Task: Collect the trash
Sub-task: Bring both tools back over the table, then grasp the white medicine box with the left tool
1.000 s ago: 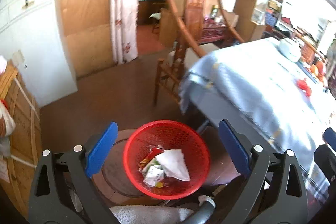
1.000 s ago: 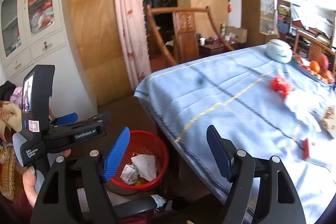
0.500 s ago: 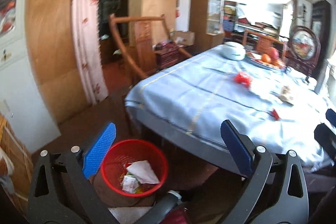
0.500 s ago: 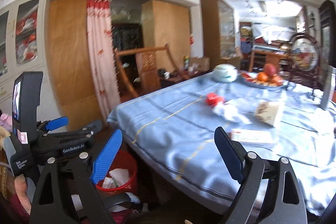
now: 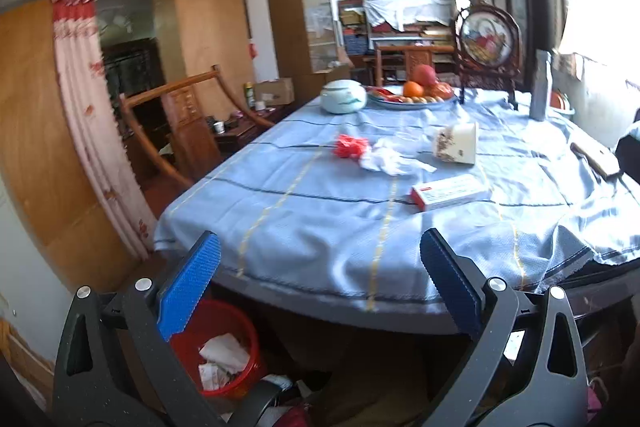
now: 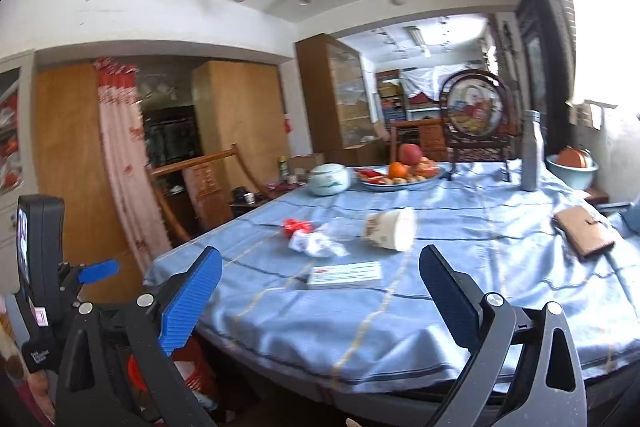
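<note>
Some paper already in red mesh plastic bin [image 5: 224, 351]; left on worktop [image 5: 304, 219]: red wrapper [image 5: 351, 146], crumpled white tissue [image 5: 386, 159], flat red-and-white carton [image 5: 450, 191], tipped paper cup [image 5: 458, 143]. Left tongs [image 5: 320, 287] wide open, empty; right tongs [image 6: 320, 291] opening, empty.

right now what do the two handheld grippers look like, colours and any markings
Both are black plastic frames with silver pivot bolts and two ribbed blue pads. The right gripper shows this up close, as does the left gripper. In the right wrist view the left unit's upright black handle carries a small lit screen, a pale sticker and white lettering too small to read.
</note>
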